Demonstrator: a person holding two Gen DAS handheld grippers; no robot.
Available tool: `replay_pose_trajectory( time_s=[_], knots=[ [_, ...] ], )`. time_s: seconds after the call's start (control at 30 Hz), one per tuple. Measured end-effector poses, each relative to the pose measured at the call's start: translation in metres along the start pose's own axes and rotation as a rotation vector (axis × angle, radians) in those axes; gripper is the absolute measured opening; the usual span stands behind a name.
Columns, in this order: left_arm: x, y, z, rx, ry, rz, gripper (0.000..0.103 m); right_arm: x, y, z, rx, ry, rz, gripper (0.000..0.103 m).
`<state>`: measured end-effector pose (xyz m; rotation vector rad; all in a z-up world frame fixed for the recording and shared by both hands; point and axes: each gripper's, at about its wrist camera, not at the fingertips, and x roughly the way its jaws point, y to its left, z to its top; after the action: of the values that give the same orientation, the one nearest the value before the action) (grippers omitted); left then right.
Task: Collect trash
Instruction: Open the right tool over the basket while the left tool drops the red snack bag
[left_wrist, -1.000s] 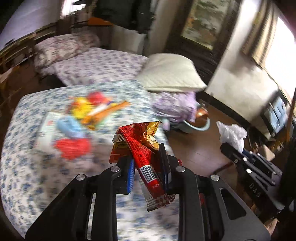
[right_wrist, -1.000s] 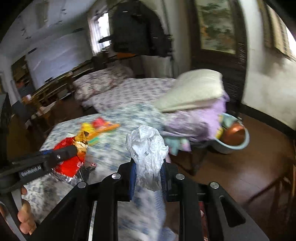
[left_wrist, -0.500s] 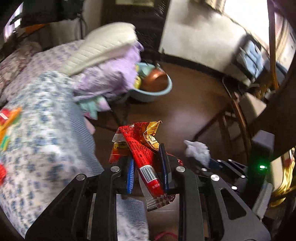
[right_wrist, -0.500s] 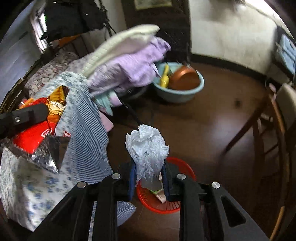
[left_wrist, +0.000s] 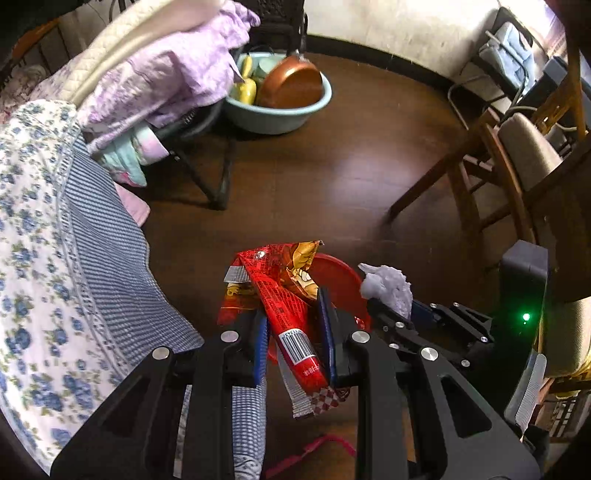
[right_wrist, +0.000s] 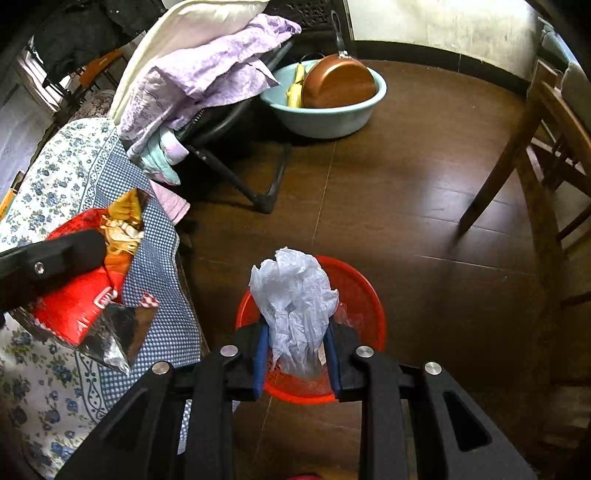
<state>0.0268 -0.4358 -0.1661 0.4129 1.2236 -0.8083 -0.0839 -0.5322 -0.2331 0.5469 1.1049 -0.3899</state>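
This is a lived-in bedroom in a home. A bed with a floral blue sheet (left_wrist: 33, 229) fills the left of the frame; folded lilac bedding (right_wrist: 207, 77) sits upper left, a wooden chair (left_wrist: 491, 173) at right, on dark wood flooring (right_wrist: 406, 192).

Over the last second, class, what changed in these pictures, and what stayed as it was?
Both hands swung away from the bed and tipped downward to the red basket on the floor. The right hand-held gripper now hangs over it, and its jaws have just been opening around the white plastic bag, still between them. The left hand-held gripper stays clamped on the red snack wrapper.
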Motion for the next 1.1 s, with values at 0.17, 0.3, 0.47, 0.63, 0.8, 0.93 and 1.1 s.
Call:
replay_pose_trajectory(
  time_s=[0.17,0.3,0.47,0.63,0.8,0.93,1.1],
  knots=[
    [0.019,-0.005,0.003,-0.024,0.055,-0.001,0.025,0.014,-0.007,-0.001,0.010,0.028,0.012,0.028],
    [0.036,-0.006,0.003,-0.039,0.104,0.005,0.026,0.027,-0.012,-0.007,0.017,0.064,0.017,0.028],
    [0.055,-0.002,0.001,-0.075,0.163,-0.007,0.026,0.039,-0.014,-0.008,0.023,0.084,0.023,0.029],
    [0.061,-0.003,0.002,-0.094,0.167,-0.027,0.029,0.046,-0.017,-0.010,0.023,0.088,0.018,0.048],
    [0.056,0.001,0.005,-0.121,0.132,-0.020,0.054,0.048,-0.024,-0.012,0.017,0.096,0.004,0.056],
    [0.051,0.003,0.007,-0.133,0.110,-0.022,0.058,0.049,-0.029,-0.013,0.012,0.114,0.002,0.056],
    [0.048,0.004,0.007,-0.135,0.102,-0.011,0.058,0.048,-0.033,-0.015,0.015,0.124,-0.016,0.056]
  ],
)
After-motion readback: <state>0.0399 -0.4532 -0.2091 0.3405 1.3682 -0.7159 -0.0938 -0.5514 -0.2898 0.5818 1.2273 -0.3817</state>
